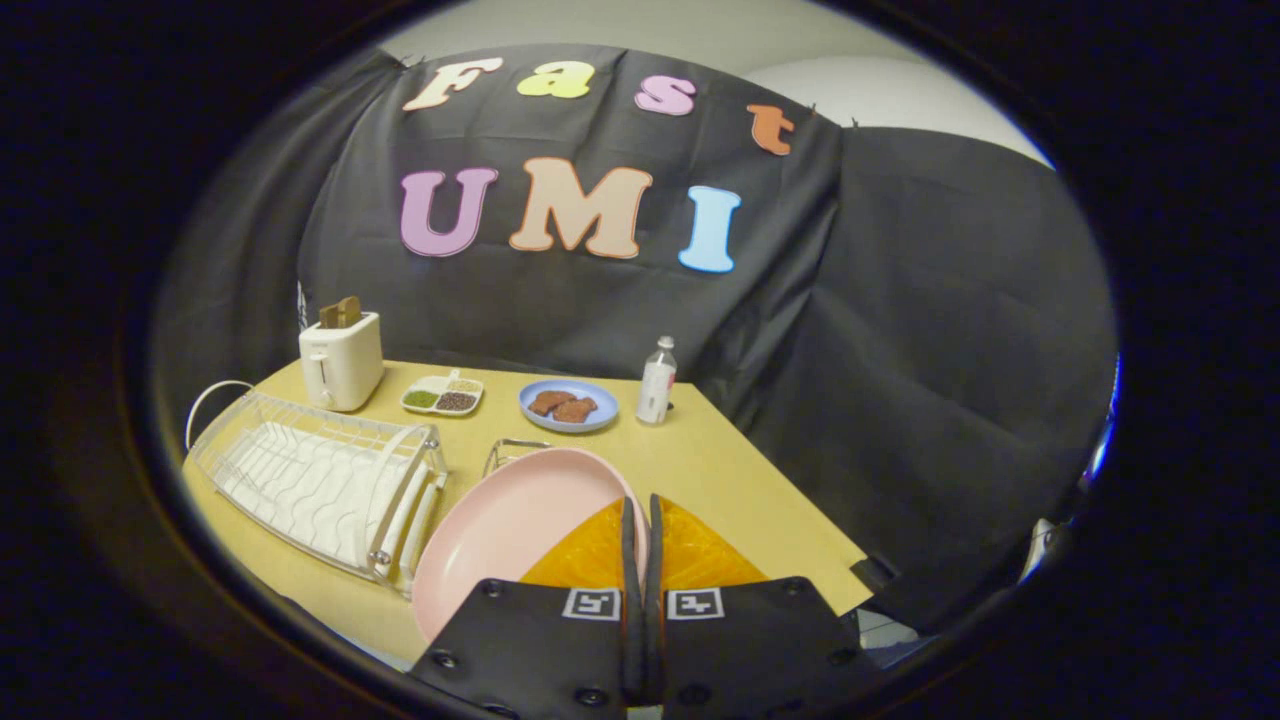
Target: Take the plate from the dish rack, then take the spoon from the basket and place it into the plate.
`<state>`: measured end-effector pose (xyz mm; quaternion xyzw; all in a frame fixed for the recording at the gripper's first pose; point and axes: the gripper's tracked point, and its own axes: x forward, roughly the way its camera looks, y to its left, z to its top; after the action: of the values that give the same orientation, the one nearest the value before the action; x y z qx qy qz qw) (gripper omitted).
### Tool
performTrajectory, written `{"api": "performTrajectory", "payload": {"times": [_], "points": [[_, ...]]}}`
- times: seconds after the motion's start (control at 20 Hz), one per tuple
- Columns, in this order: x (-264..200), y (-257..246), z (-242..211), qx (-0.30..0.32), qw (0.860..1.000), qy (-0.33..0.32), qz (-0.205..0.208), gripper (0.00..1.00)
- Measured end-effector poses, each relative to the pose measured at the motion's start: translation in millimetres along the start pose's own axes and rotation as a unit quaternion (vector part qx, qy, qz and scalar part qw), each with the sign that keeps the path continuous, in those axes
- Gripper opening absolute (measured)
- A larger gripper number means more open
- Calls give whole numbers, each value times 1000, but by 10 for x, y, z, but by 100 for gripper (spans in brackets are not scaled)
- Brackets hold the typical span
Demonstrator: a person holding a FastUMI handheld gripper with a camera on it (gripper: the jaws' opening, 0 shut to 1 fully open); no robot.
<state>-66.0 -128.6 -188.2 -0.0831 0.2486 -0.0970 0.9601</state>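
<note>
— Where's the plate now?

— Pinched by its rim between my fingers (641, 520), which are pressed nearly together on it. The pink plate (510, 525) hangs off to their left, clear of the dish rack (300, 470), which sits further left on the table (720, 470).

— And how do I set it down well?

— Level it first — it looks tilted — then lower it onto bare wood just ahead of me, away from the rack's edge. I can't pick out the spoon; a wire handle (510, 447) peeks beyond the plate, maybe the basket.
</note>
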Motion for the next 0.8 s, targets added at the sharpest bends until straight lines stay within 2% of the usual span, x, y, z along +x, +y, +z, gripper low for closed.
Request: {"api": "performTrajectory", "payload": {"times": [0.4,0.8], "points": [[296,-112,-612,50,997,43,40,3],[566,-280,-1148,110,989,86,52,4]]}}
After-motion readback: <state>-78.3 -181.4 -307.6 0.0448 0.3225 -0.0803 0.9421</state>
